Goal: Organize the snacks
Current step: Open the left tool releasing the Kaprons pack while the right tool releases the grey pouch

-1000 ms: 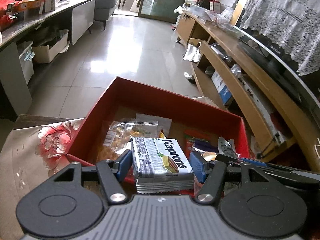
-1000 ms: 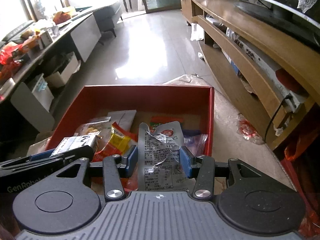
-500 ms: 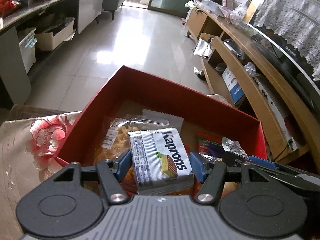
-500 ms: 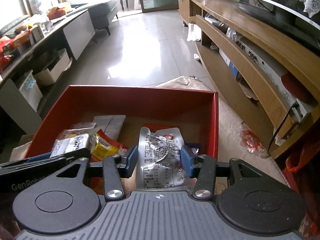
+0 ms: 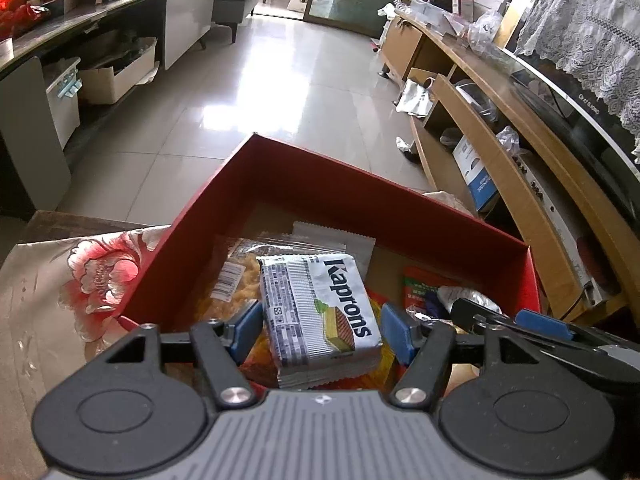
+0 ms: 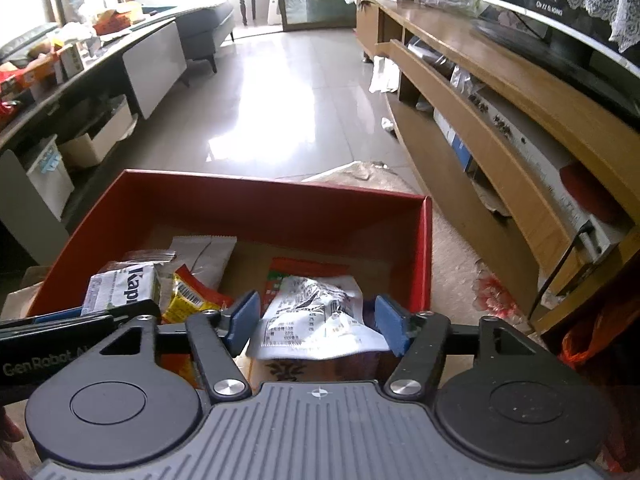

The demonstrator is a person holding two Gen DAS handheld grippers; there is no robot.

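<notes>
A red cardboard box (image 5: 360, 178) (image 6: 276, 194) holds several snack packs. A white Kaprons wafer pack (image 5: 320, 308) (image 6: 120, 288) rests on a clear bag of yellow crisps (image 5: 236, 280). It lies between the blue pads of my left gripper (image 5: 320, 330), whose jaws are opening with a thin gap on each side. My right gripper (image 6: 317, 322) is also opening. A crumpled white pouch (image 6: 316, 320) lies loose between its pads, on top of a green and red pack (image 6: 304, 270). A yellow and red pack (image 6: 188, 300) lies between the two.
The box stands on a floral cloth (image 5: 92, 276). A long wooden TV unit (image 5: 500, 168) with cluttered shelves runs along the right. A dark counter (image 5: 80, 12) with boxes under it lines the left, with shiny tiled floor (image 5: 260, 92) between them.
Both grippers came down closer over the box. The right jaws spread apart and the white pouch dropped from upright to lying flat. The left jaws eased off the Kaprons pack.
</notes>
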